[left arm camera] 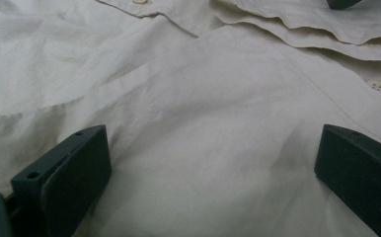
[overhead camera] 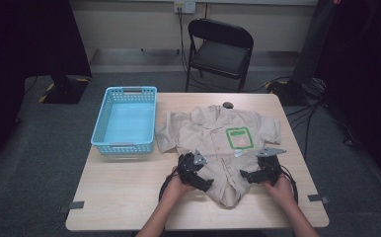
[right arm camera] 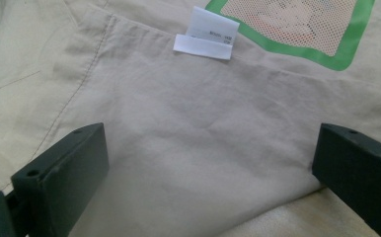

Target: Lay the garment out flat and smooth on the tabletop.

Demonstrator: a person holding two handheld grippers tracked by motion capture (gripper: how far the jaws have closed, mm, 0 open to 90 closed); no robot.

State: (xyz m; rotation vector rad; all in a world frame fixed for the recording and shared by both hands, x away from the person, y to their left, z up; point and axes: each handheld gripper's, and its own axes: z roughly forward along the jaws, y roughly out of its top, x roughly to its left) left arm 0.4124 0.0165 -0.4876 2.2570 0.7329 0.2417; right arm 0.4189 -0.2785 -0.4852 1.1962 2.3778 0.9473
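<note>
A beige short-sleeved shirt (overhead camera: 213,133) lies spread face up on the wooden table (overhead camera: 124,192), with a green-framed patch (overhead camera: 239,138) on its chest. My left gripper (overhead camera: 203,181) rests low on the shirt's left half, jaws wide apart over smooth fabric (left arm camera: 208,123) near a button (left arm camera: 378,86). My right gripper (overhead camera: 247,176) sits at the shirt's lower right. In its own view the right gripper (right arm camera: 208,182) stands open over the cloth below a white label (right arm camera: 206,35) and the green patch (right arm camera: 287,29). Neither gripper's pads pinch the cloth.
A light blue plastic basket (overhead camera: 129,91) stands empty at the table's left, just beside the shirt's sleeve. A small dark round object (overhead camera: 227,104) lies at the far edge above the collar. A black folding chair (overhead camera: 220,49) stands behind the table.
</note>
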